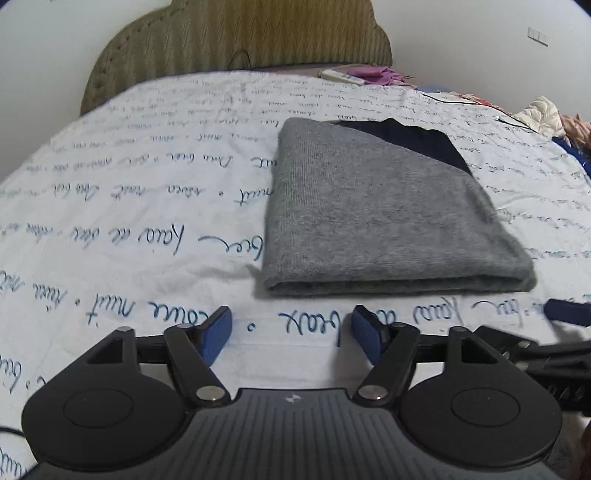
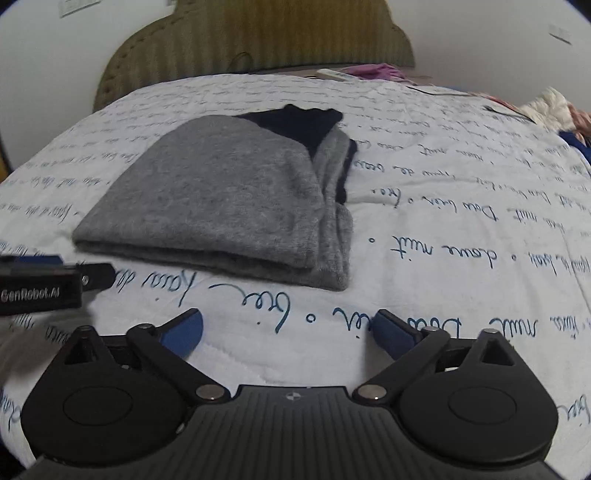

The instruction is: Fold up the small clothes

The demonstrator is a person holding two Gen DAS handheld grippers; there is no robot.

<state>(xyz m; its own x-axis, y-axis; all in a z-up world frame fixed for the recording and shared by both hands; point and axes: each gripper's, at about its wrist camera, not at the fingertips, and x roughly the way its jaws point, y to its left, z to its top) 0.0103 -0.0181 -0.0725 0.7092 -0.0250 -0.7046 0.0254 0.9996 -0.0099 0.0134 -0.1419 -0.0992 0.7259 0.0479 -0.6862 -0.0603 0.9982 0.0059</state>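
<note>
Since the soft grey knit garment with dark navy trim (image 1: 373,206) lies folded flat on the white script-printed bedspread (image 1: 129,206), folding looks approx done; maybe one more fold left. Left gripper (image 1: 291,332) & right gripper (image 2: 290,332) both gape, empty, just short of it.

White bedspread (image 1: 147,206) with blue cursive script covers the bed. Olive padded headboard (image 1: 236,40) at 12 o'clock against a pale wall (image 1: 44,55). Purple cloth (image 1: 373,75) and white remote (image 1: 341,77) around 1 o'clock; cream quilted garment (image 1: 541,114) at 2 o'clock; wall switch (image 1: 538,36) upper right.
</note>
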